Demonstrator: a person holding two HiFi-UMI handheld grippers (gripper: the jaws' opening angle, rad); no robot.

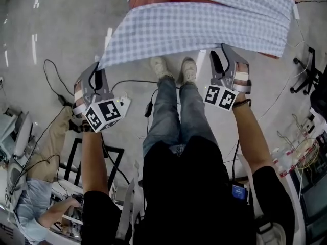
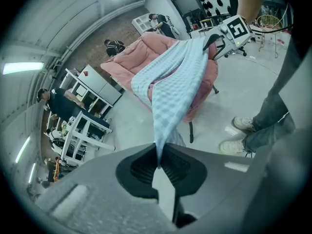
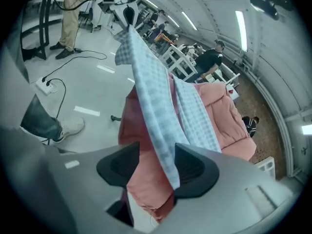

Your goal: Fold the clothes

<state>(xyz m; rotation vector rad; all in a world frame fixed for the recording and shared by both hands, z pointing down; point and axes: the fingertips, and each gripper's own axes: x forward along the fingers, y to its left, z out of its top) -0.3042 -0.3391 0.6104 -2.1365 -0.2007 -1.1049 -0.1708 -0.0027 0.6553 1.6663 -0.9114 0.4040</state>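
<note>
now my left gripper [image 2: 158,165] pinches a corner of the checked cloth [image 2: 178,82], stretched ahead over the pink chair [image 2: 131,57]; my right gripper [image 3: 157,167] stands spread, cloth loose between its jaws, so that end may slip free.

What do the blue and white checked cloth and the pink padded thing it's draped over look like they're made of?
The blue and white checked cloth looks like thin woven fabric, probably cotton, matte: it hangs in soft folds. The pink padded thing looks like a stuffed textile, matte, with puffy rounded edges and seams; its fibre cannot be told.
</note>
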